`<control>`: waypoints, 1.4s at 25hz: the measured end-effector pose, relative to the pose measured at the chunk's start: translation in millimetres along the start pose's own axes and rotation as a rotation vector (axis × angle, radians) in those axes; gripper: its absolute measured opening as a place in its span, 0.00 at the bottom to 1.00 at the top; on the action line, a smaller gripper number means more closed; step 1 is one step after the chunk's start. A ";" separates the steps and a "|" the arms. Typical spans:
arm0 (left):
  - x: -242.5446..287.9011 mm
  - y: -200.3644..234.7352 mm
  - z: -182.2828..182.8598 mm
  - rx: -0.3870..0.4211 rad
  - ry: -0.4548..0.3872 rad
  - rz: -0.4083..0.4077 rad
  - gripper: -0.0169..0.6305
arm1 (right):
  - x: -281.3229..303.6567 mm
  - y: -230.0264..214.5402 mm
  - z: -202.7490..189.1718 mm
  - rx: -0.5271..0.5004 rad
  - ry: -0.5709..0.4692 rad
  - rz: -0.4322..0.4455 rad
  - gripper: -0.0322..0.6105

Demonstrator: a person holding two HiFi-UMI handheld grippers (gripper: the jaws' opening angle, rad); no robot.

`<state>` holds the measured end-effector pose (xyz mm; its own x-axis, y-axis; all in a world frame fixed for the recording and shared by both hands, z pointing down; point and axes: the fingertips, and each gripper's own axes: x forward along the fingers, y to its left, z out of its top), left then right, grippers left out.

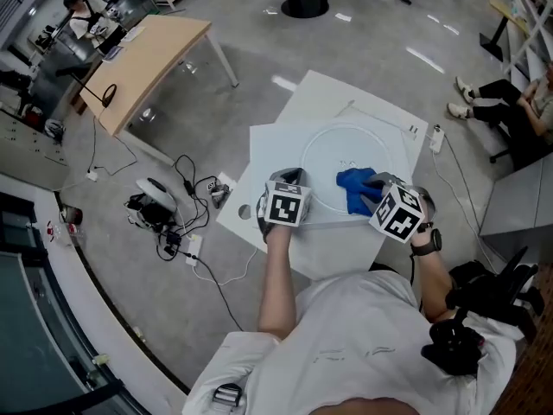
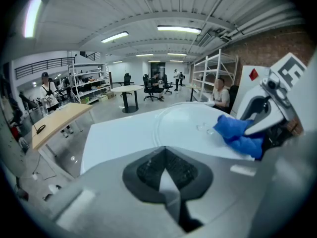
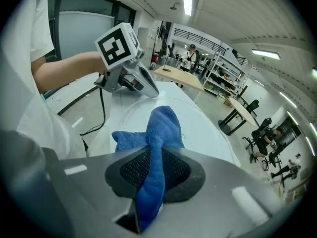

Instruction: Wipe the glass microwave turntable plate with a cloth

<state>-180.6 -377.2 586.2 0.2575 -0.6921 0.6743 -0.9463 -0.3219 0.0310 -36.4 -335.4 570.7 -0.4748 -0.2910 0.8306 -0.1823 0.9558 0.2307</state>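
Right claw (image 3: 151,158) clenched on soft blue cloth (image 3: 161,125), lower centre; left claw (image 2: 166,157) closed. Glass plate (image 1: 346,150) judged slippery, fragile; steady by rim.

On plate (image 1: 337,150), cloth (image 1: 354,188) lies right (near edge); left tongs (image 1: 292,176) at left rim

The plate's (image 1: 346,148) far half lies open; cloth (image 1: 352,186), left gripper (image 1: 291,177) and right gripper (image 1: 371,188) crowd its near edge.

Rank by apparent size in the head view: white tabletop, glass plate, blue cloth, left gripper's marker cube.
1. White tabletop.
2. Glass plate.
3. Blue cloth and the left gripper's marker cube look alike; the cube sits nearer the camera, so no ranking.
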 end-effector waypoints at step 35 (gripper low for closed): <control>6.2 3.0 -4.6 0.012 -0.010 0.012 0.03 | 24.2 -76.7 -14.5 0.120 -0.079 -0.146 0.16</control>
<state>-182.8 -379.5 593.9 0.2485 -0.7019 0.6675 -0.9468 -0.3214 0.0144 -21.5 -415.1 580.5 -0.5009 -0.4329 0.7494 -0.3535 0.8927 0.2794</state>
